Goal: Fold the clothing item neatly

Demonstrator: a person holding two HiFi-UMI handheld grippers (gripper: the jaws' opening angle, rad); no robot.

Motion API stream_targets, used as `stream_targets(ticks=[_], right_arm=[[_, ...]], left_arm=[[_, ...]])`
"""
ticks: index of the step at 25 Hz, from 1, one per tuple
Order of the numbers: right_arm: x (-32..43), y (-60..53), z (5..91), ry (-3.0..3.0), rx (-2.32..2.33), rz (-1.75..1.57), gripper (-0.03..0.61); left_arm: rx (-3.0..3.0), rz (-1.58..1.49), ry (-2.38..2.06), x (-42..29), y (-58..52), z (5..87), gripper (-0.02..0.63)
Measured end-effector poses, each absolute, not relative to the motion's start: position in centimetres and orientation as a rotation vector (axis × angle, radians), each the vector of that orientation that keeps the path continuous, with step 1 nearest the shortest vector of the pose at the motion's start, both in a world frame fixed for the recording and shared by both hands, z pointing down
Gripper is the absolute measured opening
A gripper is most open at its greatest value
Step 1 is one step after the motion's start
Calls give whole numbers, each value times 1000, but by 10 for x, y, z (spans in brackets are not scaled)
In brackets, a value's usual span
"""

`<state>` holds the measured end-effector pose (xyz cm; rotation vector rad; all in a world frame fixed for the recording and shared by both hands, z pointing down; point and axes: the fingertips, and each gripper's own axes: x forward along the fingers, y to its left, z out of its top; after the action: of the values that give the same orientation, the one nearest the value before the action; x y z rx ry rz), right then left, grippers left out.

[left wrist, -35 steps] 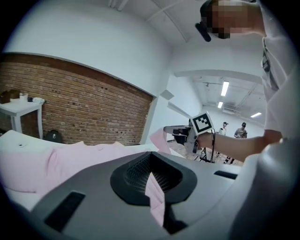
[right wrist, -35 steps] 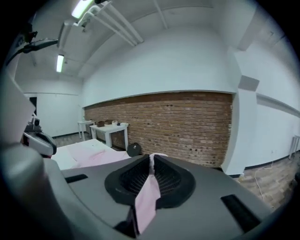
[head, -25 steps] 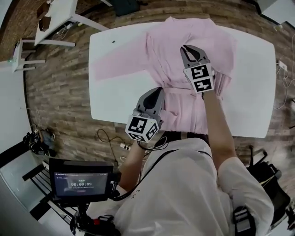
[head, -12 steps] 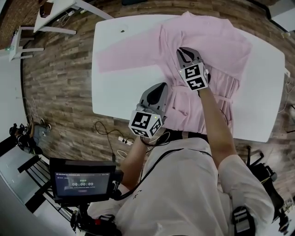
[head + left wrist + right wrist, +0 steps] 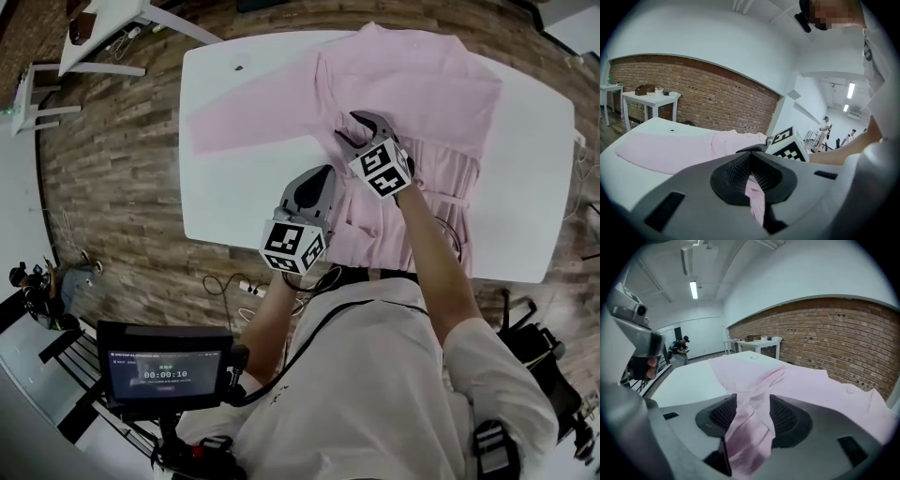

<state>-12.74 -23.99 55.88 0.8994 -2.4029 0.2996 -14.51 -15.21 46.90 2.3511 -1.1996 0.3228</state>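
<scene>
We see the pink garment (image 5: 412,84) spread over the white table (image 5: 234,197). Its body covers the middle and reaches from the far edge to the near edge. One sleeve (image 5: 253,127) lies flat toward the far left corner, and the other is folded in over the right half, where the cloth is pleated and rumpled.

The left gripper (image 5: 322,178) sits at the near edge, just left of the garment's lower hem. Its jaws are together, pinching a narrow fold of pink cloth that hangs down out of the pads.

The right gripper (image 5: 359,131) is over the middle of the garment, further from the near edge than the left one and close beside it. Its jaws have just been opening and now stand apart. A twisted strip of the pink cloth lies loosely between the pads and runs forward onto the garment, with no squeeze on it.

Beyond the table's left edge we see a wooden floor (image 5: 112,187).
</scene>
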Motion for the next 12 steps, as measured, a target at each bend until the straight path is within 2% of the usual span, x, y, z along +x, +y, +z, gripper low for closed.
stream_targets(ticks=[1,4,12], right_arm=[[-127,-234,558,-2407,868,302,206],[-101,-227,548,-2406,899,302,206],[57,-246,550,-2245,1263,488,206]], left_arm=[[2355,324,-1191,-143,-157,472,3],[2381,330,-1168,-130,-179,479,3],[2469,371,-1115,-77,-247,505,3]])
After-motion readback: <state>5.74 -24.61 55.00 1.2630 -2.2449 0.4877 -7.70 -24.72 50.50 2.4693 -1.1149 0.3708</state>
